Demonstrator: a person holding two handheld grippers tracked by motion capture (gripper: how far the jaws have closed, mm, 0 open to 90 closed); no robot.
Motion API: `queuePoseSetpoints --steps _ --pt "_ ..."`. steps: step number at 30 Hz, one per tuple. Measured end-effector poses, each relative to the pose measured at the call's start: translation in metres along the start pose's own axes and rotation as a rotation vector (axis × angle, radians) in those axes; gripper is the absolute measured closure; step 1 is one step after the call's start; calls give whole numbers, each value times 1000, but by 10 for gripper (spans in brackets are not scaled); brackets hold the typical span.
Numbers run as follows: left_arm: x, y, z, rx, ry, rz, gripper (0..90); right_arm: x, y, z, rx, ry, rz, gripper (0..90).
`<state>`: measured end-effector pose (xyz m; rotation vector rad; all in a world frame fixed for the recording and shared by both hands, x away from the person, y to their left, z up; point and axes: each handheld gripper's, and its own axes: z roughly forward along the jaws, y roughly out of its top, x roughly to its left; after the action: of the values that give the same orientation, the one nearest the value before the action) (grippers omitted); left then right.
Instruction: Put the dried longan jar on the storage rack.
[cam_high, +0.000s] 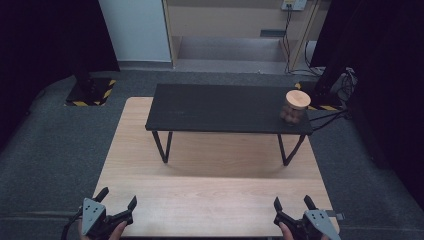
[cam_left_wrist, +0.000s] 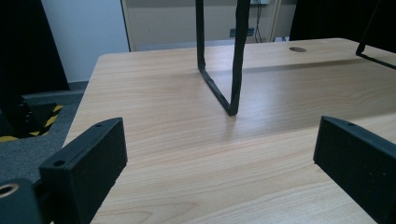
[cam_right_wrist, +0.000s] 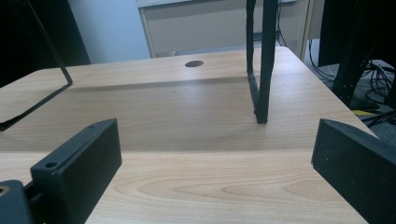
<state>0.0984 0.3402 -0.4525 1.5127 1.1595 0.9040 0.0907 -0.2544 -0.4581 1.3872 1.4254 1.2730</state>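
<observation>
Grey carpet floor (cam_high: 50, 135), pale wall panel (cam_high: 135, 30), dark curtains (cam_high: 45, 35), hazard-striped stand bases (cam_high: 92, 92)

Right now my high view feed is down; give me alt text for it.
A lidded jar of round brown items stands at the right end of a black raised shelf on a light wooden table. At the near edge, the left gripper and right gripper sit open, holding nothing.

A pale wooden table (cam_high: 210, 200) carries a low black shelf (cam_high: 220, 107) on thin metal legs. At the shelf's right end stands a clear jar with a light wooden lid (cam_high: 294, 107), holding what look like brown nuts.
</observation>
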Motion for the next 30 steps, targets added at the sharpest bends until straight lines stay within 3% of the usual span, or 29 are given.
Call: queuePoseSetpoints --steps 30 --pt "1 7 3 -11 6 0 15 -6 -14 1 12 -3 50 25"
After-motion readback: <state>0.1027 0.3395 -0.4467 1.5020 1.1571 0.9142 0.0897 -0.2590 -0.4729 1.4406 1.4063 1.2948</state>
